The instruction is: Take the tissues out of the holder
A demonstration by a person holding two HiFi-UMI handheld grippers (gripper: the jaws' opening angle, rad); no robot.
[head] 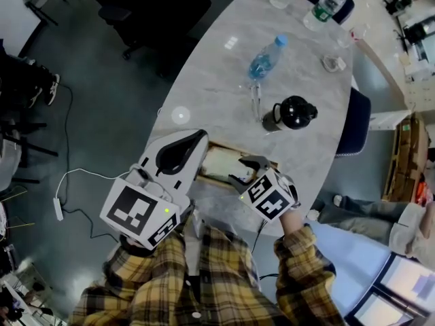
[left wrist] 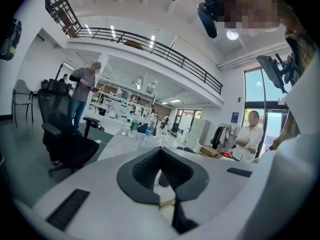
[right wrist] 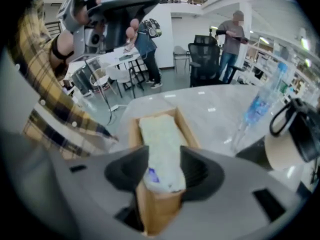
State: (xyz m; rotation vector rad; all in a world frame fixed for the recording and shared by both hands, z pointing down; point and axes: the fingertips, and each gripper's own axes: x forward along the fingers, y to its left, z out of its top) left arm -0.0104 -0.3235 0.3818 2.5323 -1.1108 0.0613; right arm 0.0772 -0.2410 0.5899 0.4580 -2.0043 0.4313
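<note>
A wooden tissue holder (head: 224, 147) lies at the table's near edge, and the right gripper view shows it (right wrist: 156, 211) as an open box. A pale tissue pack (right wrist: 161, 149) lies along it, its near end raised above the rim. My right gripper (right wrist: 161, 171) is shut on that near end, one dark pad on each side. From above, the right gripper (head: 243, 170) reaches over the holder's right end. My left gripper (head: 202, 137) hovers over the holder's left side, and its jaws (left wrist: 160, 151) meet at the tips with nothing between them.
A water bottle (head: 264, 58) and a black jug (head: 291, 113) stand mid-table, beyond the holder. Two more bottles (head: 325, 5) stand at the far end. A black office chair (head: 156, 12) is left of the table, and people stand in the room (right wrist: 234, 34).
</note>
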